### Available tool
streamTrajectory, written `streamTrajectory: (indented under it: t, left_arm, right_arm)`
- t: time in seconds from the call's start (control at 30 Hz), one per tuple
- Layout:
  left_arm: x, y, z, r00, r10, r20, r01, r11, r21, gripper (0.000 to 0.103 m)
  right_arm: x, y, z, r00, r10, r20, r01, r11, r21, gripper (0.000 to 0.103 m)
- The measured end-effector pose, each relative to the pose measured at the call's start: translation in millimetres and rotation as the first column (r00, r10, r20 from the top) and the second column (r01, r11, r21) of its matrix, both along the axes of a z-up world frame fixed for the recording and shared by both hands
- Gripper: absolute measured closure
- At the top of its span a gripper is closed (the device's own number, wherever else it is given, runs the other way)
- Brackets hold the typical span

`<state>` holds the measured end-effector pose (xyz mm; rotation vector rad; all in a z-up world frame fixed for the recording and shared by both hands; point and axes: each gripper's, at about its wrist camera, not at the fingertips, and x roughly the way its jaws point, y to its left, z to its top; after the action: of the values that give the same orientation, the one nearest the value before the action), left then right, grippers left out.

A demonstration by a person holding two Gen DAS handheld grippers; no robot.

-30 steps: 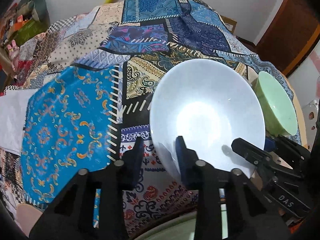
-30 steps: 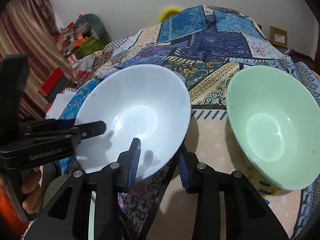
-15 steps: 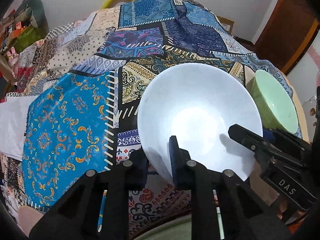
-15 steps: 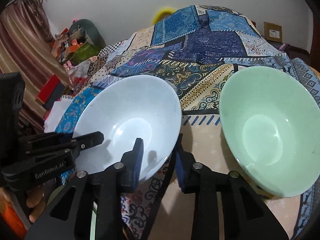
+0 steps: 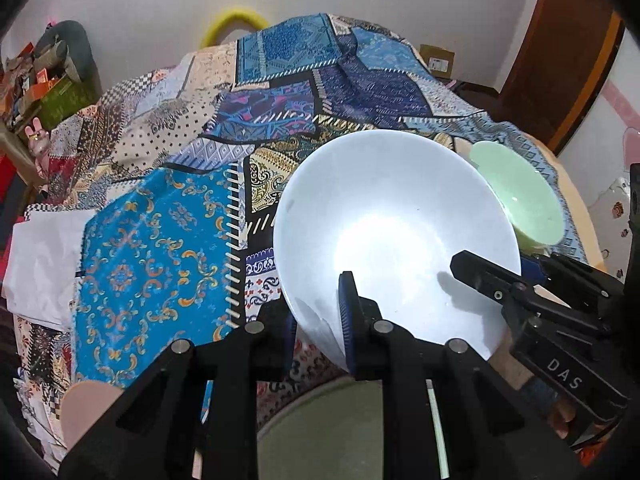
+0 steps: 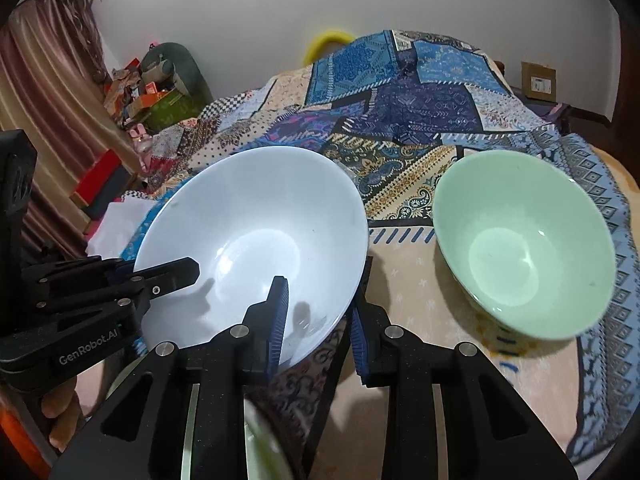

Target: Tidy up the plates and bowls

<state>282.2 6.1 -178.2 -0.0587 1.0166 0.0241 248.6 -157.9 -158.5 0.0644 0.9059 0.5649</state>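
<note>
Bowl (image 5: 396,236) rim pinched by both grippers' jaws, left (image 5: 318,320), right (image 6: 316,320), for stacking; green bowl (image 6: 524,240) at 3 o'clock.

Two bowls are in view: one white bowl (image 5: 400,236) (image 6: 256,240) and one pale green bowl (image 5: 516,192) (image 6: 524,240). One greenish plate (image 5: 340,432) (image 6: 188,420) shows at the bottom edge, partly hidden. There are two grippers, the left gripper (image 5: 316,320) and the right gripper (image 6: 316,320), each with two fingers. One patchwork cloth (image 5: 160,240) (image 6: 400,120) covers the surface, and one yellow ring (image 5: 234,24) (image 6: 328,42) sits by the wall.
</note>
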Motion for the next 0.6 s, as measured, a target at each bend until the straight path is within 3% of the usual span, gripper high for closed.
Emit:
streamTrajectory:
  t: [0.6]
  left_arm:
    - [-88.1, 4.3, 69.6, 0.994, 0.01, 0.108, -0.009, 1.0, -0.01, 0.084]
  right_arm:
    - [-64.5, 4.8, 59.4, 0.994, 0.005, 0.109, -0.009, 1.0, 0.03, 0.077]
